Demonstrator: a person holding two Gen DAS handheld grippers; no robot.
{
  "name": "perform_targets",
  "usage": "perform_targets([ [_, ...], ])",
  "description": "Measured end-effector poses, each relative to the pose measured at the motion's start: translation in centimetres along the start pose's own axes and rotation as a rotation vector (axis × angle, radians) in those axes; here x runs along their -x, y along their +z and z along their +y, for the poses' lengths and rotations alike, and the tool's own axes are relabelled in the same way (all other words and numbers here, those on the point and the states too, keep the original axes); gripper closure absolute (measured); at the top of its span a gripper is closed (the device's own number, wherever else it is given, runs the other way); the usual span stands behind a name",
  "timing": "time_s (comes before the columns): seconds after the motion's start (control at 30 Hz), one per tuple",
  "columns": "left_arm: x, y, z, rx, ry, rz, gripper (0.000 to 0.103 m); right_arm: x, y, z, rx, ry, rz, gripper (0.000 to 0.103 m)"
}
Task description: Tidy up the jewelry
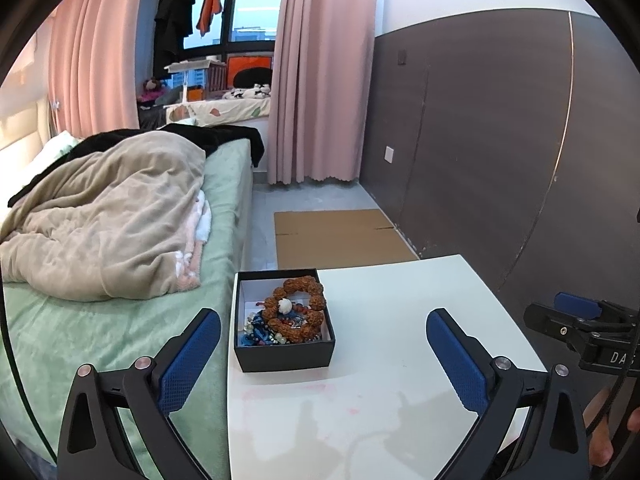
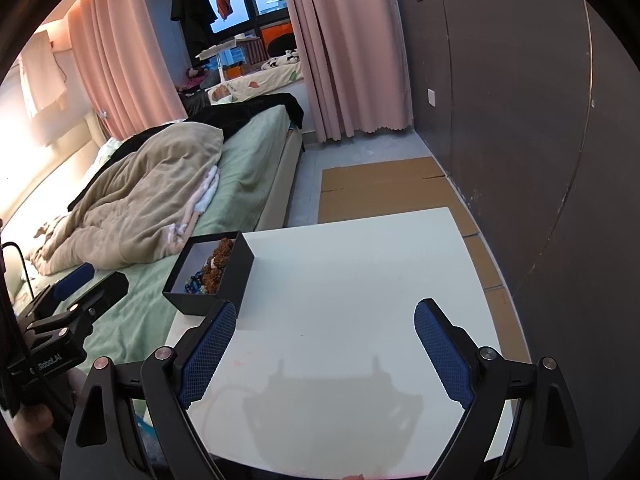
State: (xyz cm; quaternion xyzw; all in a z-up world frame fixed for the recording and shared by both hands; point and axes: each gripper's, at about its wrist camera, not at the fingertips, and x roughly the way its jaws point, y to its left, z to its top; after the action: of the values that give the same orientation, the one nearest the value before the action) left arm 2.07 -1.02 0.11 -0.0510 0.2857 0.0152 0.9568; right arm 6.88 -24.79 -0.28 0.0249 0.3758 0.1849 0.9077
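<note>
White counter [image 1: 400, 320] beside bed, bare save a black open box [image 1: 282, 354] of beaded jewelry [image 1: 298, 310] at its far-left corner.

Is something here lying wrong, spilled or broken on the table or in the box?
Nothing is spilled or broken. Two small oddities: the black box sits at the very edge of the white table beside the bed, and the jewelry inside is one tangled heap, with the brown bead bracelet on top. Faint pink smears mark the tabletop.
</note>
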Motion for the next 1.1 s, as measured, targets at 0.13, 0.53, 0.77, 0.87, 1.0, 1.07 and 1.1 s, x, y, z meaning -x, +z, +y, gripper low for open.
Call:
perform_targets([
  [0.13,0.02,0.03,0.03,-0.001,0.002,-0.002,0.000,0.14,0.04,-0.36,-0.004,-0.001,-0.005,0.012],
  [0.53,-0.09,-0.02,0.03,-0.002,0.002,-0.001,0.000,0.20,0.04,-0.90,-0.004,0.000,-0.005,0.012],
  [0.77,-0.07,-0.01,0.04,-0.001,0.002,-0.001,0.001,0.17,0.03,-0.68,-0.002,-0.001,-0.005,0.012],
  [0.87,-0.07,-0.01,0.03,-0.001,0.001,-0.001,0.000,0.16,0.03,-0.66,-0.002,-0.003,-0.005,0.012],
  [1.0,-0.06,-0.01,0.04,0.000,0.001,-0.001,0.000,0.17,0.04,-0.63,-0.002,-0.002,-0.006,0.012],
  [1.07,-0.07,-0.03,0.01,0.000,-0.002,0.000,0.000,0.17,0.03,-0.63,-0.002,-0.002,-0.005,0.012],
  [1.1,-0.01,0.02,-0.01,-0.001,-0.002,-0.001,0.000,0.17,0.03,-0.61,-0.002,-0.002,-0.005,0.012],
])
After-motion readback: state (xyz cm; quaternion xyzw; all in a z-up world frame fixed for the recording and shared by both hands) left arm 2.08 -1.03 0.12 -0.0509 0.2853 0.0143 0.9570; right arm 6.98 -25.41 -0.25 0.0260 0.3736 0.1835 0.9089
